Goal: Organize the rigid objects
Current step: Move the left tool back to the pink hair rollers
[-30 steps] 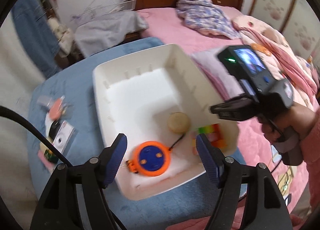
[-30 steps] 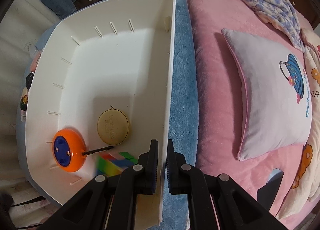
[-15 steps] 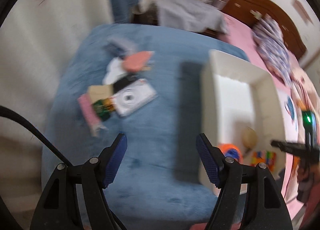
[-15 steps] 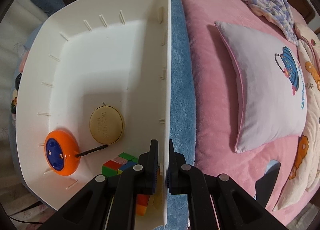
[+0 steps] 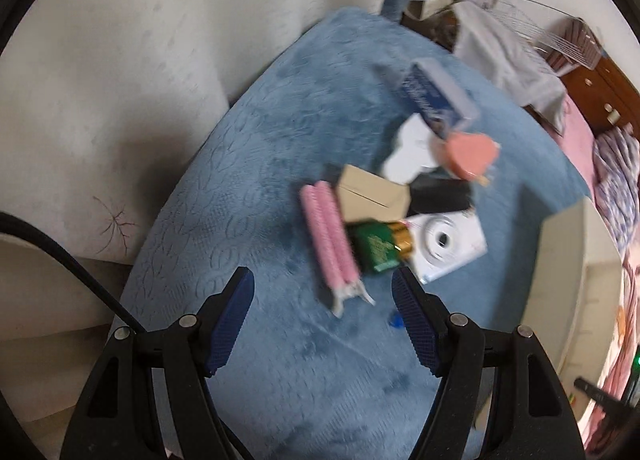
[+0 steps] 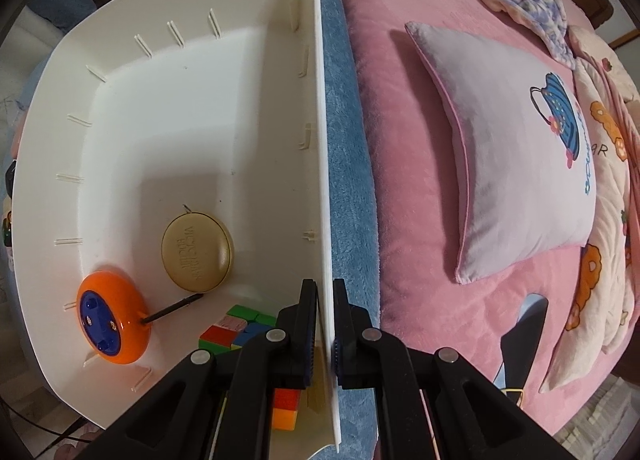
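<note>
My left gripper (image 5: 322, 280) is open above a blue blanket (image 5: 260, 140), just short of a pile of small things. In the pile are two pink rollers (image 5: 328, 240), a green battery pack (image 5: 376, 250), a white camera (image 5: 444, 244), a tan box (image 5: 372, 196), a pink heart-shaped piece (image 5: 468, 150) and a blue box (image 5: 432, 96). My right gripper (image 6: 324, 284) is shut on the right wall of the white bin (image 6: 320, 140). Inside the bin lie an orange disc (image 6: 112, 320), a tan round case (image 6: 196, 252) and a colour cube (image 6: 232, 332).
The bin's corner (image 5: 568, 244) shows at the right of the left wrist view. A pale wall (image 5: 120, 60) borders the blanket on the left. A lilac pillow (image 6: 520, 164) lies on the pink bedspread (image 6: 400, 60) right of the bin. A wire rack (image 5: 540, 32) stands behind.
My left gripper has swung from over the bin to the left and down, and now hangs over the pile on the blanket, still open. The right gripper stays clamped on the bin wall.
</note>
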Demonstrator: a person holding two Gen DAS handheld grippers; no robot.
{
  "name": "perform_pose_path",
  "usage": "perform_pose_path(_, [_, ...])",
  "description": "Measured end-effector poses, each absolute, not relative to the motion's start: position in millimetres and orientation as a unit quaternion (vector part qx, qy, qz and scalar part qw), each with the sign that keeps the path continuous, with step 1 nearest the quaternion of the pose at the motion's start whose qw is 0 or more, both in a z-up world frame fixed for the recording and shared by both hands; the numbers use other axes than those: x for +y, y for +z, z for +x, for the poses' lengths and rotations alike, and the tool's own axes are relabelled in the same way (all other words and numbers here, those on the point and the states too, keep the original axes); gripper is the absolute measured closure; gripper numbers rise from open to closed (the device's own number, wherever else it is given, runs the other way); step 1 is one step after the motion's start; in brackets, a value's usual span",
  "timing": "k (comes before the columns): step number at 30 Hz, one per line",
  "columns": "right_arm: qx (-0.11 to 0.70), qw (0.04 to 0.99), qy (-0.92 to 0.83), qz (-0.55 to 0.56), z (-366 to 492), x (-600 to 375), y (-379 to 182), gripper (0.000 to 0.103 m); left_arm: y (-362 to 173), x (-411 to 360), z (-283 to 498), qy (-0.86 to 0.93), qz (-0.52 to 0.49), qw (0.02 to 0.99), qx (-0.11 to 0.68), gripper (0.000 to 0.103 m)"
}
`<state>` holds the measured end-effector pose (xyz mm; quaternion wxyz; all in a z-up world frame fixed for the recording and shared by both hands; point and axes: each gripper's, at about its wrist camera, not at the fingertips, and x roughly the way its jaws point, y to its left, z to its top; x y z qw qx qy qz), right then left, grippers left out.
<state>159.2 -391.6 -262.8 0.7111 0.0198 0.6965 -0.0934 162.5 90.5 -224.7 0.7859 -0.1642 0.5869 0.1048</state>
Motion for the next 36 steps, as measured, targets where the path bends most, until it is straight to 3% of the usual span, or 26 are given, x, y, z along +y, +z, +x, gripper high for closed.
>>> perform_pose_path(16, [0.708,0.697,-0.108,0.019,164,-390,-263,0.095,-274,110,188,0.108,-0.188,0.741,0.635,0.030])
perform_pose_path(28, [0.703,0.702,-0.115,0.031,162,-392,-262,0.094,-287,113,196,0.088,-0.217,0.732,0.640,0.046])
perform_pose_path(36, [0.698,0.705,-0.121,0.038,161,-394,-262,0.094,-294,119,196,0.060,-0.262,0.723,0.637,0.072])
